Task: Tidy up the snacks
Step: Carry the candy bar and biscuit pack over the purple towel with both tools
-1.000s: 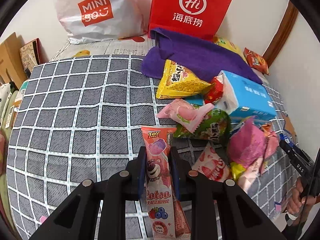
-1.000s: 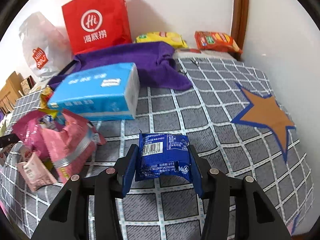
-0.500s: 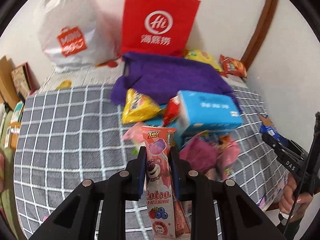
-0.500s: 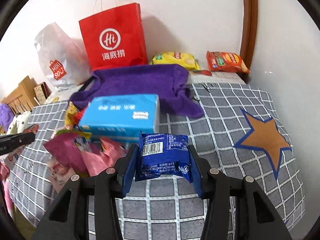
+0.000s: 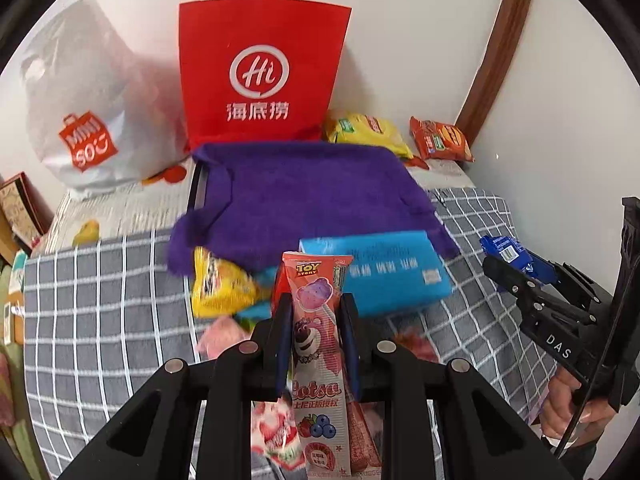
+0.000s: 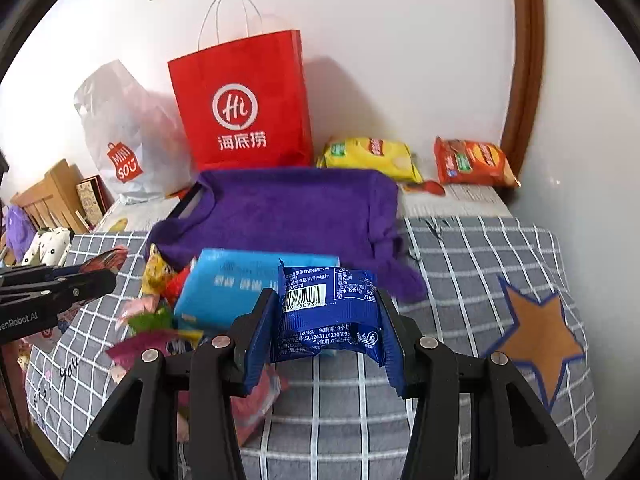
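Left gripper (image 5: 314, 316) clenched a pink Lotso candy pack (image 5: 316, 344); right gripper (image 6: 328, 316) squeezed a blue snack packet (image 6: 328, 312), both above the checked bed (image 6: 460, 280). Beyond: blue tissue pack (image 6: 228, 288), purple cloth (image 6: 296, 212), red paper bag (image 6: 244, 108).

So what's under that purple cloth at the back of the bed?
The purple cloth is draped over something flat with a dark edge showing at its left end. Its near edge overlaps a yellow snack bag and touches the blue pack. What the covered thing is, I cannot tell.
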`<state>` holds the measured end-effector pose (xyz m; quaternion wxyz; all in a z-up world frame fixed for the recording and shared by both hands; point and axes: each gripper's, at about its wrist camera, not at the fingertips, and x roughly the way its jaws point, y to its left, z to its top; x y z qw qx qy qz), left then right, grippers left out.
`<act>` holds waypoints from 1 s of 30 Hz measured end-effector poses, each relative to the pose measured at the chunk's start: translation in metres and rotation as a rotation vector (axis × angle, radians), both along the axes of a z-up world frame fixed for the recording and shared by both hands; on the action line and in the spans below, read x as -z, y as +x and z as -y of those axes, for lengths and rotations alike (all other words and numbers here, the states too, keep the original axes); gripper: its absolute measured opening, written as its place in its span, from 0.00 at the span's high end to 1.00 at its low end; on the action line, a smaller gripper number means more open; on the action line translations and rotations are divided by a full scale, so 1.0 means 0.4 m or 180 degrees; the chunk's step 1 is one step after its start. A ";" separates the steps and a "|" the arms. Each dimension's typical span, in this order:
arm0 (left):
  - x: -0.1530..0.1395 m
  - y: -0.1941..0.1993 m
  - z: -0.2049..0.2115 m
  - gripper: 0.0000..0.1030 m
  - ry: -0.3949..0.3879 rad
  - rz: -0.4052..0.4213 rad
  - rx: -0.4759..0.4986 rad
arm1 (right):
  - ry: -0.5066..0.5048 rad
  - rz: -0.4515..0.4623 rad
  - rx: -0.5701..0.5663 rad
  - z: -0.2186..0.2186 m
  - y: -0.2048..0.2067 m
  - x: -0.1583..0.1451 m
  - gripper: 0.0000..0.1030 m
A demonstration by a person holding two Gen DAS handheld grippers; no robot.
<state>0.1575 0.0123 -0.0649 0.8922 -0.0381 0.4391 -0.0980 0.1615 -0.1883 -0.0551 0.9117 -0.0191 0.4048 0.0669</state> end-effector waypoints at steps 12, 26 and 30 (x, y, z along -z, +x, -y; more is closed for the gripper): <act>-0.041 0.144 -0.018 0.79 0.0137 0.0084 -0.0031 | -0.0050 0.0056 -0.0102 -0.051 0.204 -0.042 0.53; -0.020 0.332 -0.022 0.79 0.0144 0.0010 -0.0077 | -0.0039 0.0067 -0.0089 -0.063 0.411 -0.055 0.53; -0.004 0.385 -0.023 0.79 0.0122 -0.0033 -0.0087 | -0.0021 0.0087 -0.0069 -0.056 0.462 -0.052 0.53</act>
